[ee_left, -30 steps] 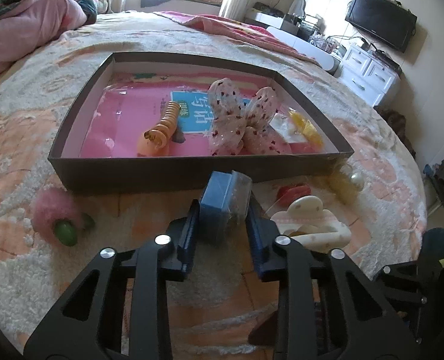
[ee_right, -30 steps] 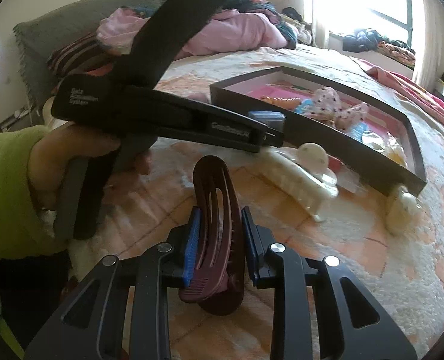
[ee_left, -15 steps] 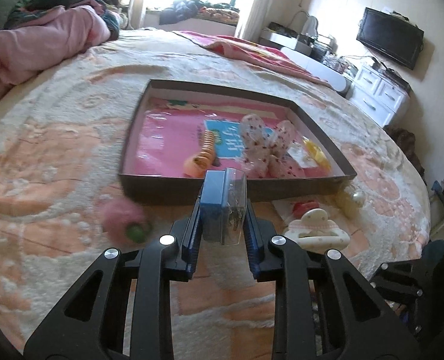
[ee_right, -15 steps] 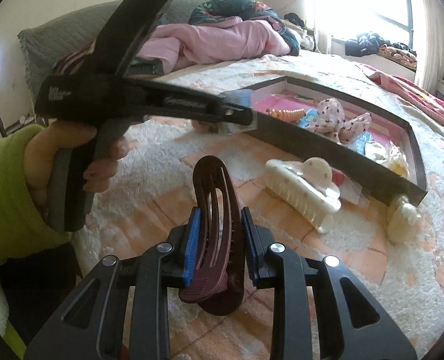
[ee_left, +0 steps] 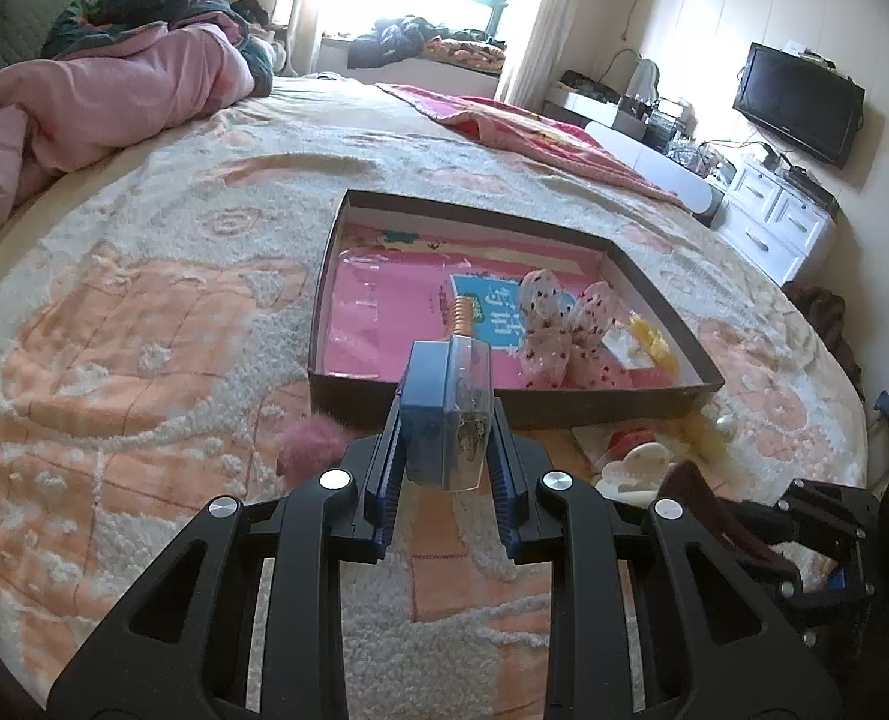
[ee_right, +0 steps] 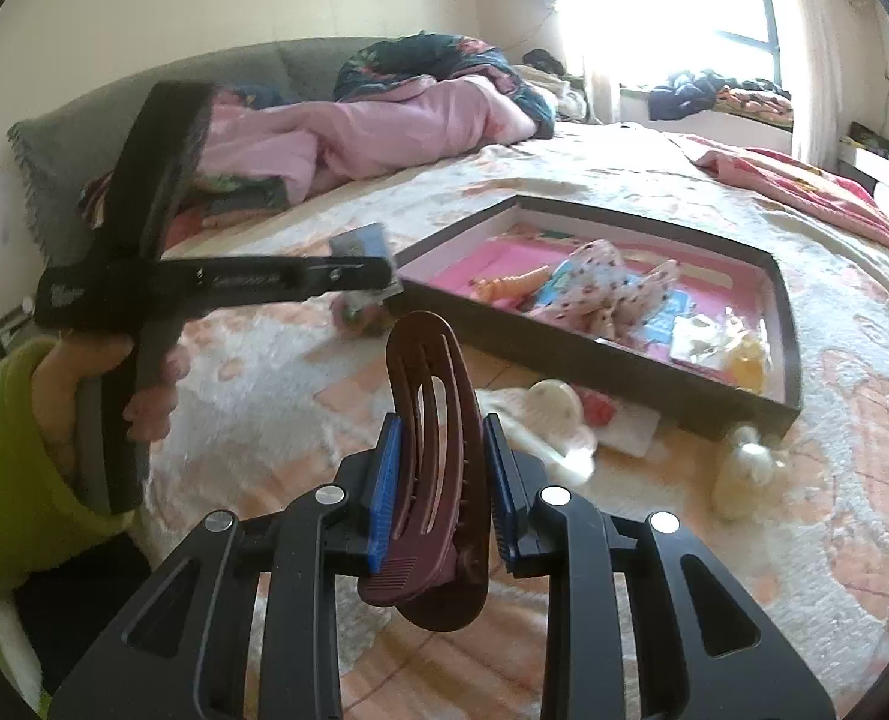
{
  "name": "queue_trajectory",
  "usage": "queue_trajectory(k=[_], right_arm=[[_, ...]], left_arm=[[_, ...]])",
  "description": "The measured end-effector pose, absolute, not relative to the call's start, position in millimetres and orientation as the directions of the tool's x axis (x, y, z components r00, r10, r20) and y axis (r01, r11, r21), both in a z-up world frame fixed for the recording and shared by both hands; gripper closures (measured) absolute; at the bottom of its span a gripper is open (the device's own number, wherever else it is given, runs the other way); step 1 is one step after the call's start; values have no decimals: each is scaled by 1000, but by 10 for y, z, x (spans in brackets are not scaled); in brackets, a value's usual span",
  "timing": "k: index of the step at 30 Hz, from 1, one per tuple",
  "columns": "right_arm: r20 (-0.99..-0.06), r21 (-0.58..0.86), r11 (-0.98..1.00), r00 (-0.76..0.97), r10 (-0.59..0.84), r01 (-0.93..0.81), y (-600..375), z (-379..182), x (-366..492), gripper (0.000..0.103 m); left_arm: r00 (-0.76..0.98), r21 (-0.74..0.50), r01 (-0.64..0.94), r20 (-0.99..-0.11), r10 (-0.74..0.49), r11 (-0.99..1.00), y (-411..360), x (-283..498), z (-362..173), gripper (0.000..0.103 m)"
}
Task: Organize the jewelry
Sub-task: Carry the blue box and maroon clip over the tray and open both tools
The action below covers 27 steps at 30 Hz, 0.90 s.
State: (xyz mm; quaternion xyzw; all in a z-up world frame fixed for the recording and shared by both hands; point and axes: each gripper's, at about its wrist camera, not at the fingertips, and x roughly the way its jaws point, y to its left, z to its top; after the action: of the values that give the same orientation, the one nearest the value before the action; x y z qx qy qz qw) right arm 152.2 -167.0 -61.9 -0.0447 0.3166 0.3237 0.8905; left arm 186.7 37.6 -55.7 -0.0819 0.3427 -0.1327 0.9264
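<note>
Between the left tool's (ee_left: pixel 444 468) pads sits a small blue-backed clear jewelry packet (ee_left: pixel 447 414), clenched upright, held above the bedspread just short of the dark tray's (ee_left: pixel 564 411) near wall. The right tool (ee_right: pixel 441 498) grips a maroon hair claw (ee_right: pixel 435 450), well back from the tray. The slick packet could slip or tilt out if the squeeze eases, dropping short of the tray. Ahead, inside the tray, an orange spiral clip (ee_left: pixel 461 315) and a spotted bow (ee_left: pixel 555 336) crowd the landing spot. Below, a pink pompom (ee_left: pixel 309 447) and a cream claw clip (ee_left: pixel 630 471) lie on the bed outside the wall.
</note>
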Motion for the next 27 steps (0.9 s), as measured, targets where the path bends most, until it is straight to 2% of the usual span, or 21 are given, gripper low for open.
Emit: queue_trajectory(k=[27], right_arm=[[-552,157,899,719,422,-408,-2254,-373,2144,77]], left_arm=[[728,-204,276,-594,-343,939,-119,2284,-447,85]])
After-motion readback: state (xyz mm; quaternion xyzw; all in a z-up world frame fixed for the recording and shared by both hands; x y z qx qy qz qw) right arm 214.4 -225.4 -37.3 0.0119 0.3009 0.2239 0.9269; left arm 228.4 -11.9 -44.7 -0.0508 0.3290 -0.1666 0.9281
